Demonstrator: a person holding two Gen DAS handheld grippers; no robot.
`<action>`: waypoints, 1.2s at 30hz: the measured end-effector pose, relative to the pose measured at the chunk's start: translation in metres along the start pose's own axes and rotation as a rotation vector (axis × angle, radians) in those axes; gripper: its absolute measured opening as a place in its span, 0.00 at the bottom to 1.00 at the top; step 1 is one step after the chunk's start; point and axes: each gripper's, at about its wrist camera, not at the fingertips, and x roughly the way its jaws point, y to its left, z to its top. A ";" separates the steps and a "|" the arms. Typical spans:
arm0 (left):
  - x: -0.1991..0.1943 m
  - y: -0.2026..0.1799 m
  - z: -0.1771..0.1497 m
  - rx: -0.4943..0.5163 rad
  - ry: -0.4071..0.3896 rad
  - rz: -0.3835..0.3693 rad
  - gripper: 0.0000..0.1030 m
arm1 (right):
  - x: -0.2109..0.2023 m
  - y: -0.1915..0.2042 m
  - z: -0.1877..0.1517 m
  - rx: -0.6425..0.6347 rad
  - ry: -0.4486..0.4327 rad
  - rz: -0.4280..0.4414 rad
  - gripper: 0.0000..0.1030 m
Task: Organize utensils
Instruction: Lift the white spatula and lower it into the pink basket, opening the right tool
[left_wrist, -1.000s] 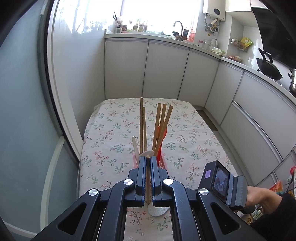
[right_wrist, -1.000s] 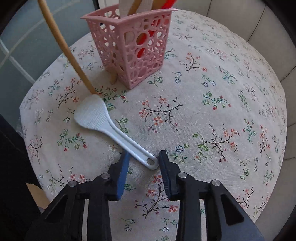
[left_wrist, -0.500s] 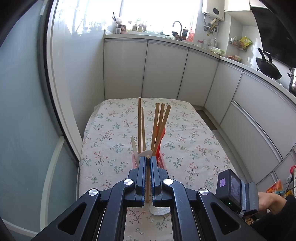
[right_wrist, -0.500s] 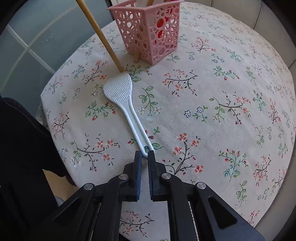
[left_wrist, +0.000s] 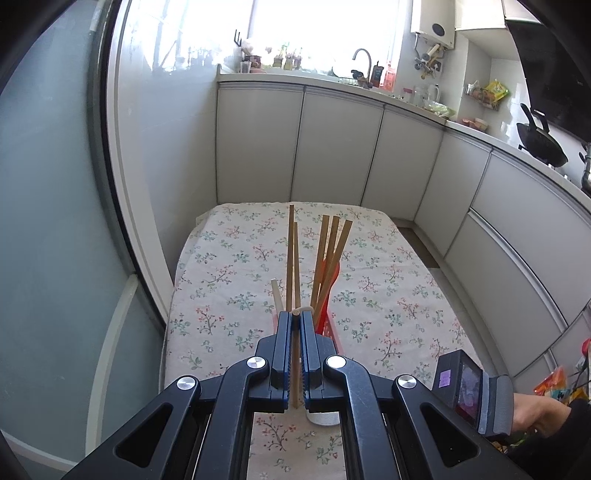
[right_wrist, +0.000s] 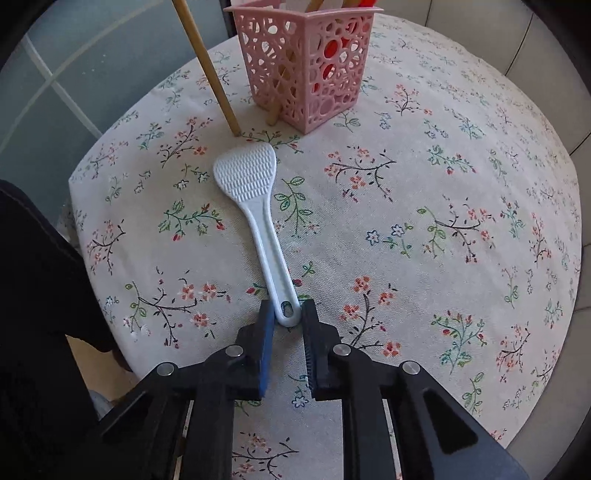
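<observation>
A white rice paddle (right_wrist: 258, 206) lies flat on the flowered tablecloth (right_wrist: 424, 229), head toward the pink perforated holder (right_wrist: 310, 74). My right gripper (right_wrist: 288, 314) points steeply down. Both pads touch the sides of the paddle's handle end, which sits between jaws that are opening slightly. My left gripper (left_wrist: 294, 317) is shut on an upright wooden chopstick (left_wrist: 294, 369). The chopstick's lower tip (right_wrist: 236, 131) rests on the cloth beside the holder. Several chopsticks (left_wrist: 328, 258) and a red utensil stand in the holder, which the left fingers mostly hide.
The table's near edge and a dark sleeve (right_wrist: 37, 295) are at the left of the right wrist view. A glass door (left_wrist: 55, 221) borders the table's left side. Grey kitchen cabinets (left_wrist: 332, 147) curve behind and to the right.
My right jaws, wide apart a second ago, have closed in around the paddle's handle end, and the view has shifted. The left gripper and its chopstick have stayed put.
</observation>
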 end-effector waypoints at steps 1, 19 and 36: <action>-0.002 0.000 0.001 -0.001 -0.007 0.001 0.04 | -0.008 -0.003 0.001 0.015 -0.020 0.010 0.15; -0.005 -0.007 0.004 0.016 -0.034 -0.007 0.04 | -0.102 -0.035 0.025 0.281 -0.333 0.090 0.15; -0.071 -0.014 0.040 0.006 -0.334 0.023 0.04 | -0.152 -0.031 0.047 0.290 -0.471 0.034 0.14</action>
